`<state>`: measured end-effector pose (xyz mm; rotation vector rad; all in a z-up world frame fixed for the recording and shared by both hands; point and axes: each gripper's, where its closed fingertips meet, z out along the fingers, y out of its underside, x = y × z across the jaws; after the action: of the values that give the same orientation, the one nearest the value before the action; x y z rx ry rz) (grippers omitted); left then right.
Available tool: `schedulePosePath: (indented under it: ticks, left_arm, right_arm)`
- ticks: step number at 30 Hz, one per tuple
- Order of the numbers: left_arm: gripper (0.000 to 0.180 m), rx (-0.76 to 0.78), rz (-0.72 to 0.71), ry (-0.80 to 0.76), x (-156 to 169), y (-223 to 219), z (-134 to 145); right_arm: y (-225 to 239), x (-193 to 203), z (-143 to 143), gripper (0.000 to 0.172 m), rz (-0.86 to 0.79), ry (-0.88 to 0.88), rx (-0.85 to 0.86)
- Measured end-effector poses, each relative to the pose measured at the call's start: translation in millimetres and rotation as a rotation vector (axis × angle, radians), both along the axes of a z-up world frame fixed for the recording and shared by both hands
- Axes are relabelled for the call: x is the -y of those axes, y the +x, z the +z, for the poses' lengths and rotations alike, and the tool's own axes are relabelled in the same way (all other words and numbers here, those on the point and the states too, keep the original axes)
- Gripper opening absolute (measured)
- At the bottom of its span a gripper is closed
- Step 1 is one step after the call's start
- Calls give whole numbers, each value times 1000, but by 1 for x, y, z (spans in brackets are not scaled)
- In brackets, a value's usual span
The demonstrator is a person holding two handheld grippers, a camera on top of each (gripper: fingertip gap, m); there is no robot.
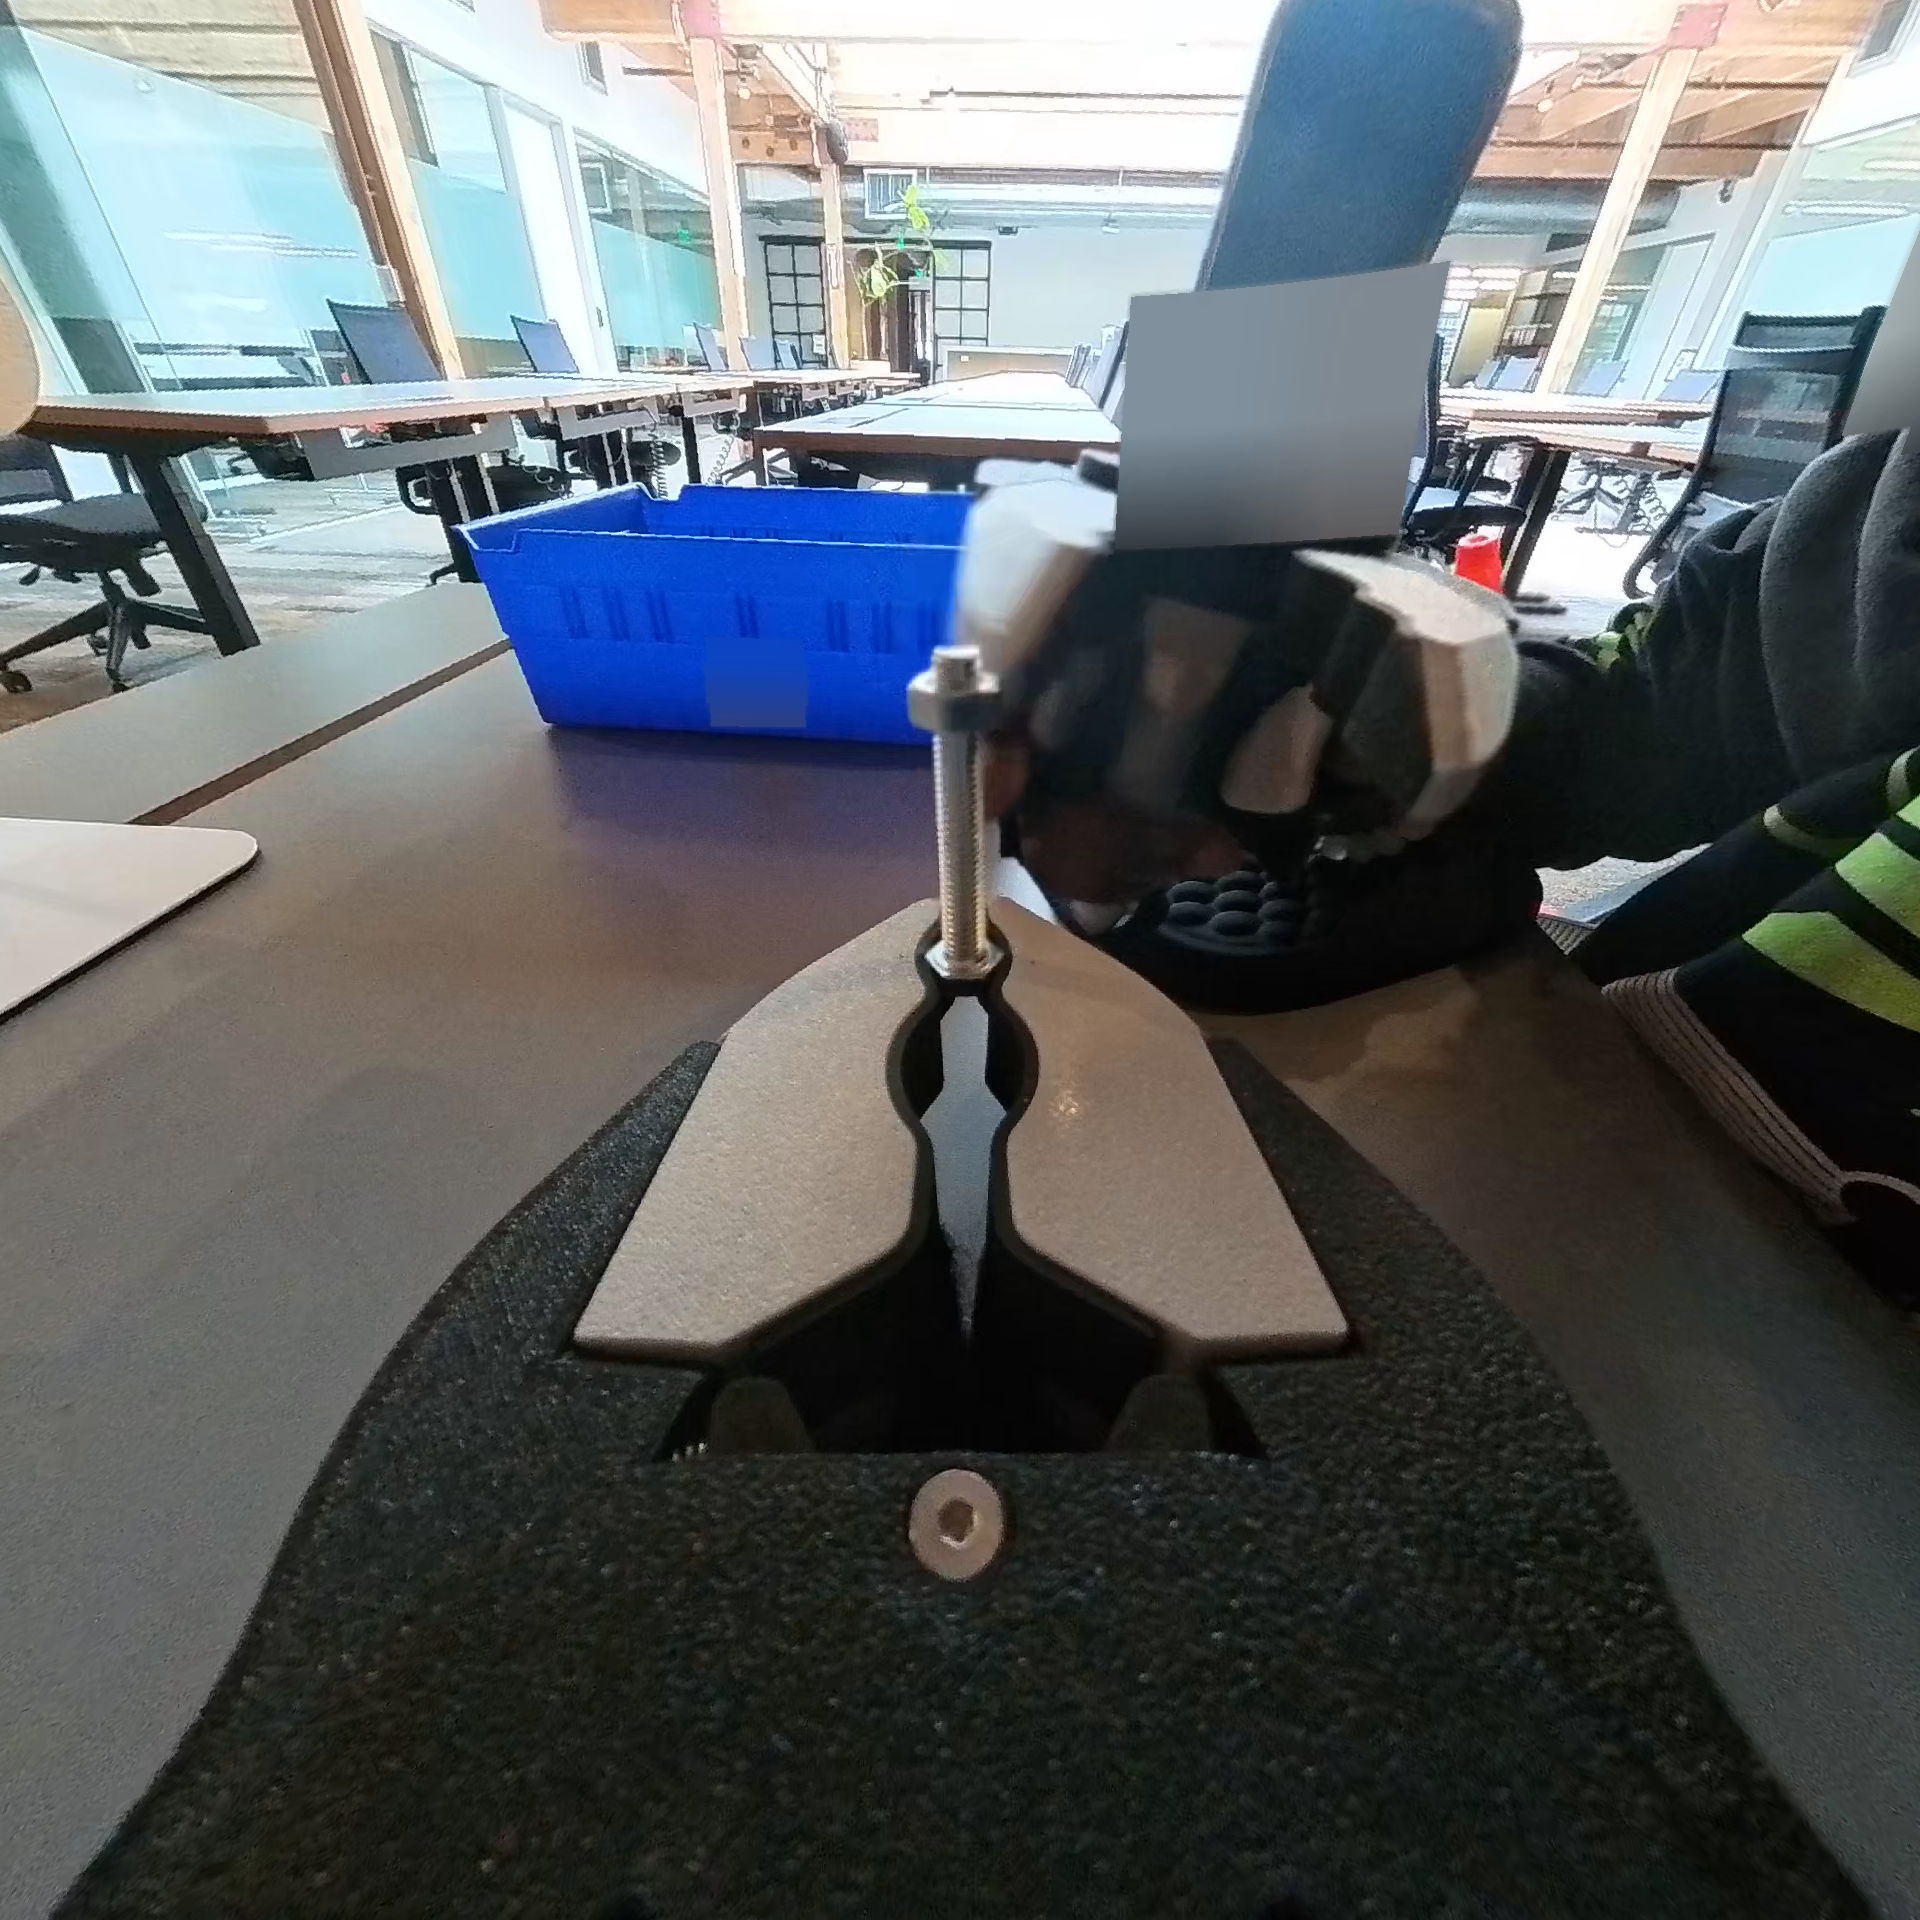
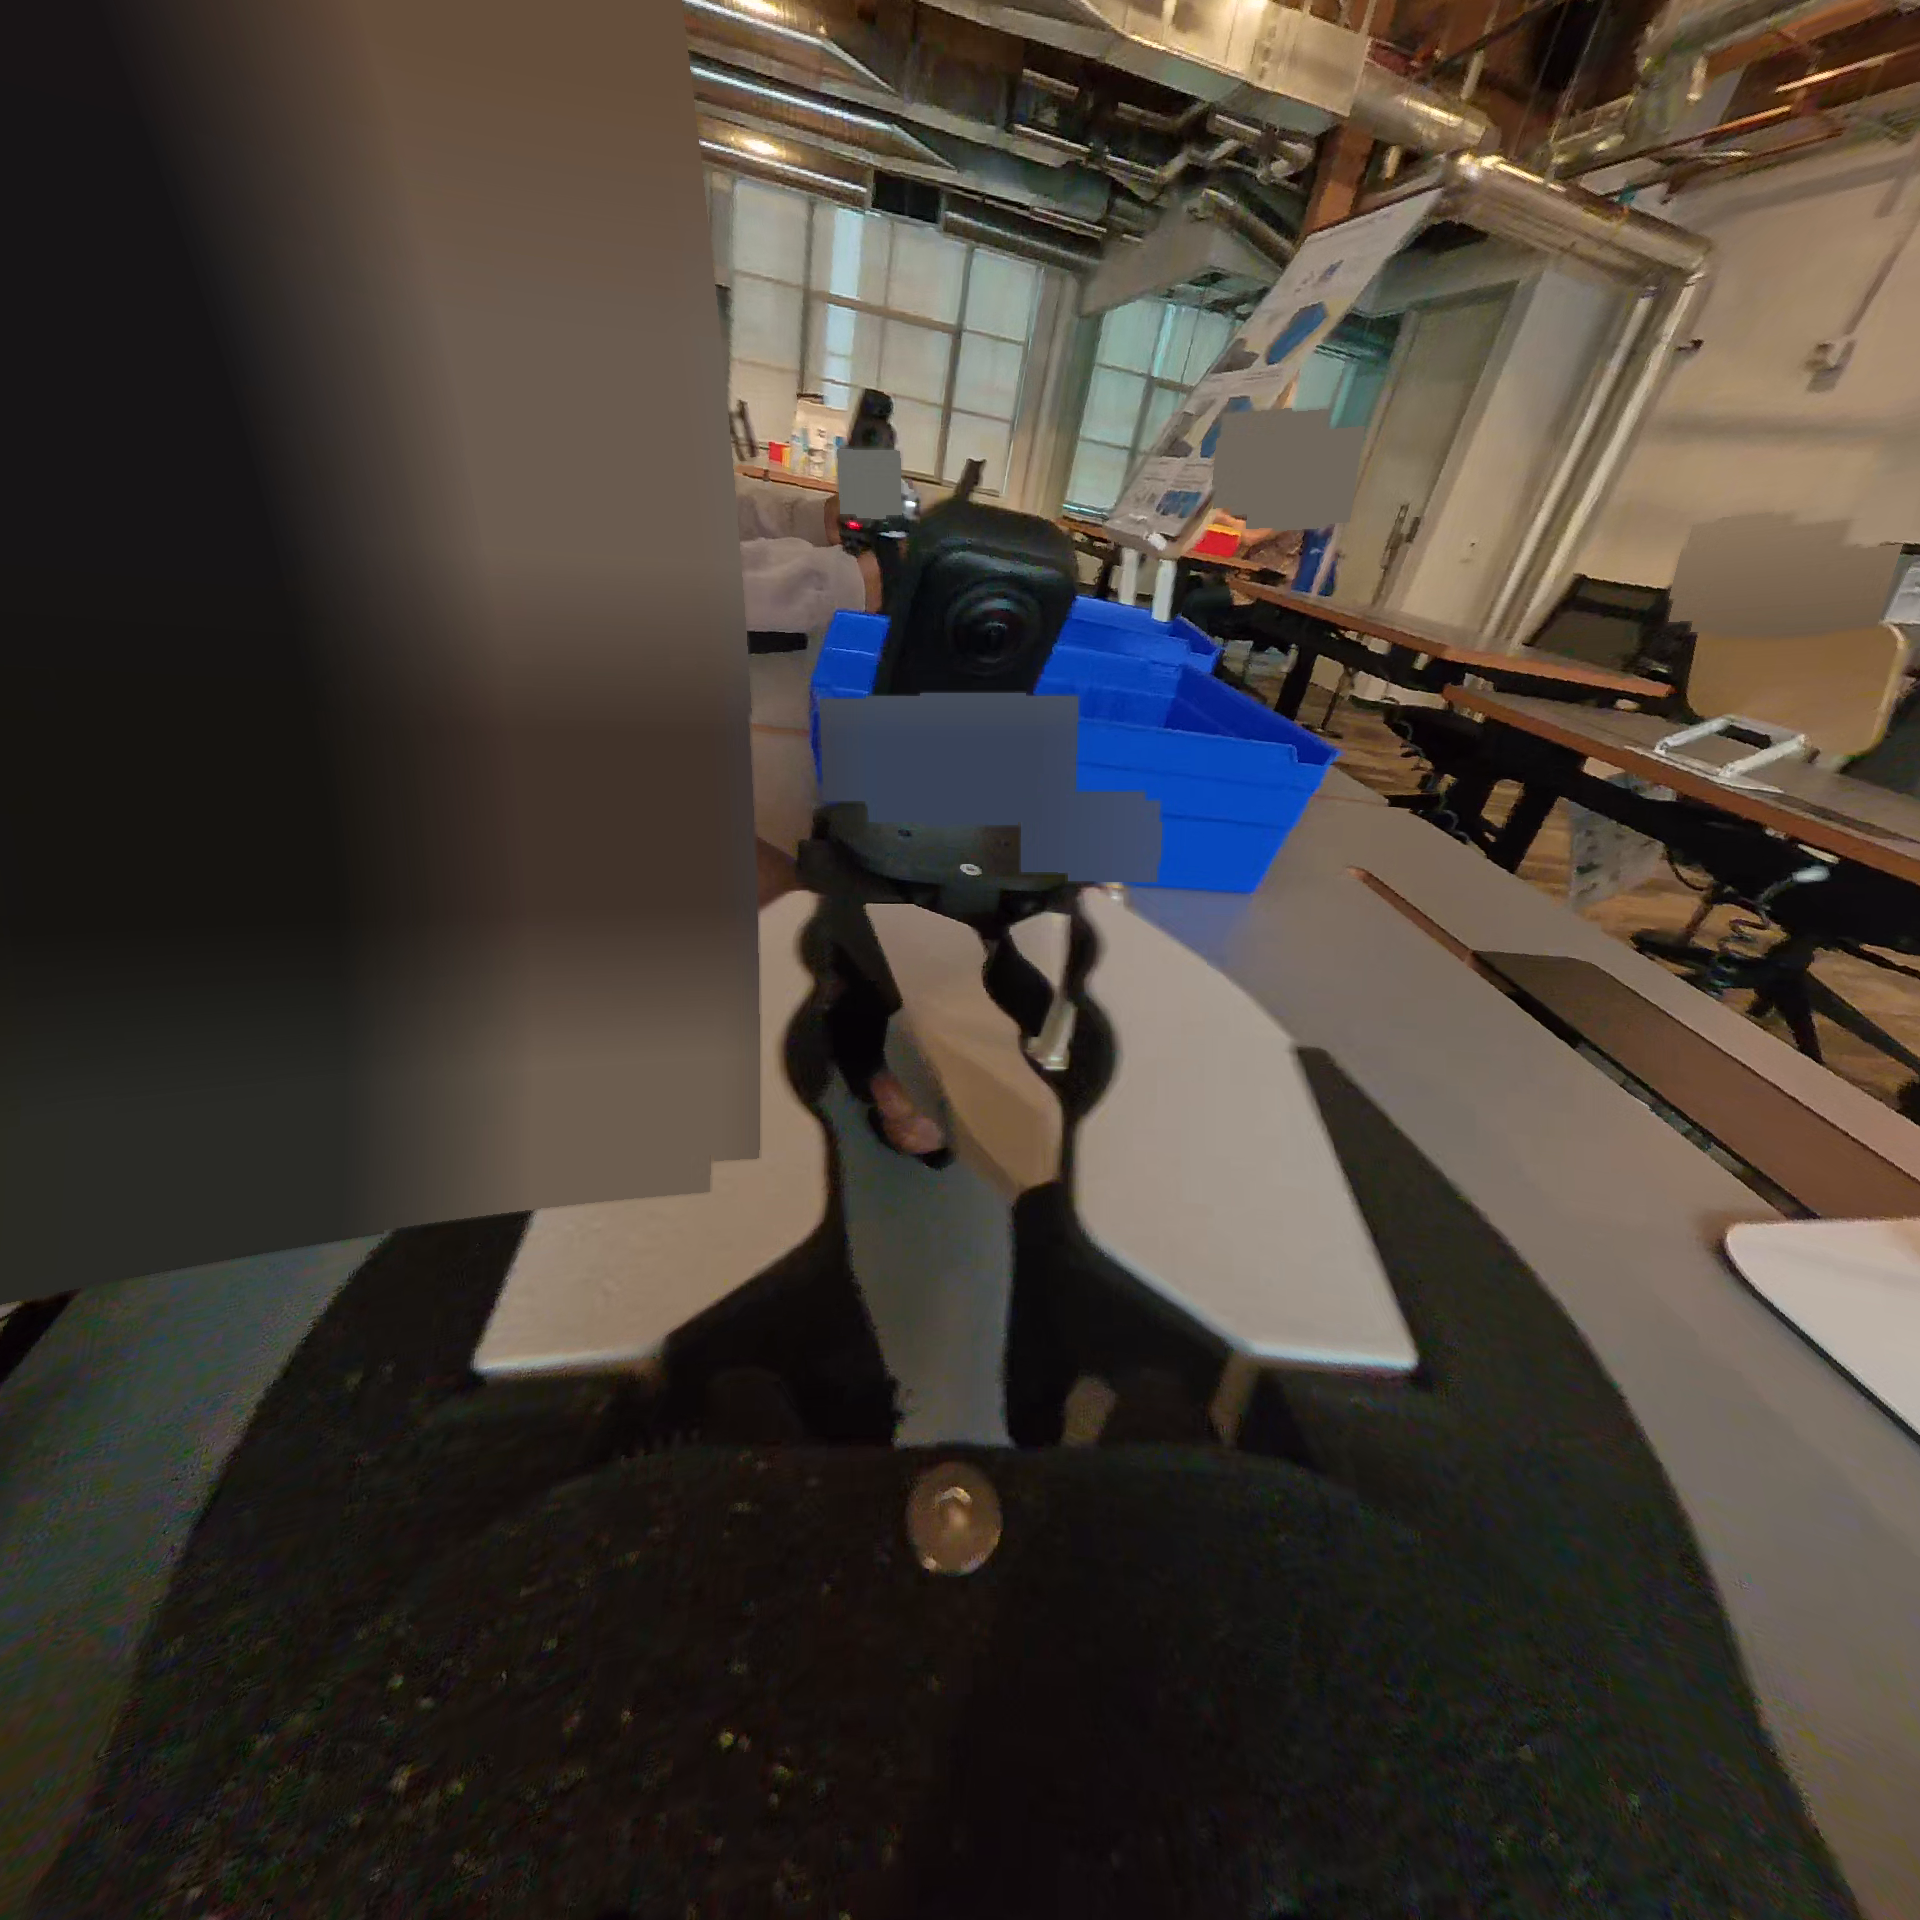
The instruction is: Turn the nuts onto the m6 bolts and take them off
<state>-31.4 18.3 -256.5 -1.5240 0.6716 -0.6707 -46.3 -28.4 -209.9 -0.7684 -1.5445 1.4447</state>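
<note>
bolt (image 1: pixel 964 821) | upright, head down (in left tongs (image 1: pixel 964 961))

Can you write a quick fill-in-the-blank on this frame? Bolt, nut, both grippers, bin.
1. The left gripper is shut on the bolt's ____ end.
2. The nut sits near the ____ of the upright bolt.
3. The right gripper's fingers stand ____.
4. The bin on the table behind the bolt is ____.

Missing words: head; top; apart; blue
</note>
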Motion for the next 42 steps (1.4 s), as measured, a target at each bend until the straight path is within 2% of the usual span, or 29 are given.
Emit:
schedulePosePath:
  ticks: [2,5,11,16,18,20,21,24,26,30,33,37,38,40,42]
  left_arm:
    - [2,0,1,-1,0,0,0]
    - [2,2,1,-1,0,0,0]
    - [3,0,-2,-1,0,0,0]
    - [3,-2,-3,0,0,0,0]
    - [3,1,0,-1,0,0,0]
    - [3,4,2,-2,0,0,0]
    - [2,4,2,-2,0,0,0]
    - [2,4,3,-2,0,-1,0]
    - [2,5,3,-2,-1,-1,0]
    - [3,2,0,-2,0,0,0]
    - [3,1,0,-2,0,0,0]
    - [3,0,1,-1,0,0,0]
    - [3,1,1,-1,-1,0,0]
    - [3,2,3,-2,-1,0,0]
    - [2,2,3,-2,-1,0,0]
  right_arm:
    - [6,9,0,18,65,9,-1]
    - [7,9,1,15,57,31,-10]
    - [-4,-7,0,59,-48,-1,-4]
    - [-5,-2,-5,64,-32,20,17]
    - [-4,-1,-4,58,-29,24,11]
    - [1,3,-3,31,13,31,2]
    - [4,7,-1,25,44,26,-2]
    - [6,11,0,20,59,46,-10]
    - [4,5,2,29,15,40,-34]
    - [-3,-7,2,61,-54,5,-22]
    - [-6,-5,-3,69,-45,11,7]
    - [-5,0,-6,64,-32,42,12]
    - [-4,0,-5,59,-28,43,9]
    - [1,6,-3,36,21,44,-1]
    - [4,12,-3,30,57,47,1]
